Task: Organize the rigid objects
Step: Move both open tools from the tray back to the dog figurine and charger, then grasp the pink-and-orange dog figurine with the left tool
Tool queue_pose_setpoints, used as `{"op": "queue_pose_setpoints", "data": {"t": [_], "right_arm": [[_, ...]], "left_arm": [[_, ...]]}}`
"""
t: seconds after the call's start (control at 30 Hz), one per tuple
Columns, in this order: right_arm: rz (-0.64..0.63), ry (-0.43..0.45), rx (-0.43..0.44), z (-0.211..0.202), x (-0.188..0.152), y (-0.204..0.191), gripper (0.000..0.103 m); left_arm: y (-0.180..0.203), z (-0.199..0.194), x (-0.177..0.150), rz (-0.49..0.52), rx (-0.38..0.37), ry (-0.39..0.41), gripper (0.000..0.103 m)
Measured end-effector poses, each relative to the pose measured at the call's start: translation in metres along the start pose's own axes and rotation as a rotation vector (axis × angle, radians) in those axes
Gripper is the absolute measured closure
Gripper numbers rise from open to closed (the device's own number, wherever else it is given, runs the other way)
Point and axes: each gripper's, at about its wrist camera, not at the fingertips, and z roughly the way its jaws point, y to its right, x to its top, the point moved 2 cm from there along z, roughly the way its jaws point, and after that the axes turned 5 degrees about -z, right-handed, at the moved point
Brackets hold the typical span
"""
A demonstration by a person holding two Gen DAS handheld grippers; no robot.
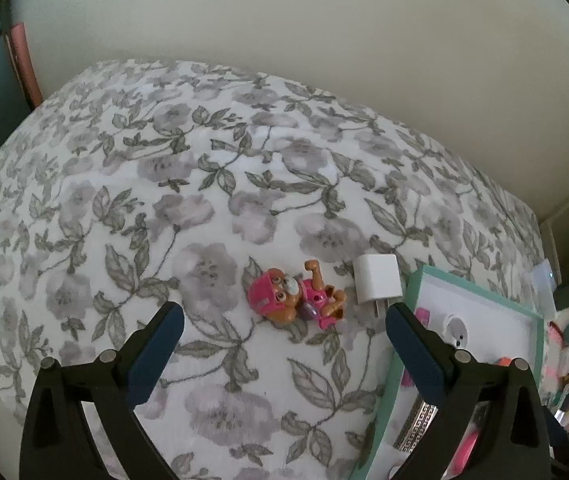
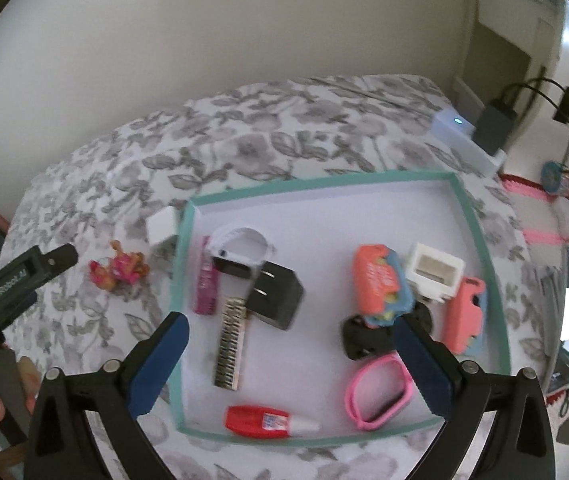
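The left gripper (image 1: pixel 284 320) stands wide open with nothing between its blue pads, which hang above the flowered bedspread (image 1: pixel 164 208). Just beyond its fingertips, between them, a small pink and brown toy figure (image 1: pixel 296 296) lies on its side. Touching or nearly touching the figure, toward the right finger, rests a white plug charger (image 1: pixel 376 282), and past that finger runs the teal rim of a shallow tray (image 1: pixel 480 292).

The right gripper (image 2: pixel 290 334) also gapes wide and holds nothing, hovering over that tray (image 2: pixel 324 180). Nearest, between its fingers, lie a red and white tube (image 2: pixel 264 422) and a pink band (image 2: pixel 376 392). Farther in are a patterned bar (image 2: pixel 231 344), a black plug adapter (image 2: pixel 278 296) and a white watch (image 2: pixel 240 250). By the right finger sit a coral case (image 2: pixel 378 282) and a white box (image 2: pixel 436 270).
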Motion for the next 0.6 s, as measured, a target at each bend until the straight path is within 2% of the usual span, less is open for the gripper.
{"op": "queue_pose_setpoints", "data": {"t": [0.13,0.27,0.47,0.6], "right_arm": [[0.005,0.016,0.048,0.002,0.014,-0.014,0.000],[-0.016,0.021,0.081,0.009,0.030,-0.032,0.000],[-0.025,0.001,0.083,0.024,0.051,-0.051,0.000],[-0.018,0.023,0.081,0.023,0.068,-0.058,0.000]], "left_arm": [[-0.006,0.011,0.007,-0.046,-0.014,-0.032,0.002],[-0.014,0.024,0.016,-0.087,0.018,-0.051,0.002],[-0.022,0.029,0.031,-0.174,0.041,-0.043,0.002],[-0.018,0.029,0.044,-0.194,0.003,-0.021,0.002]]}}
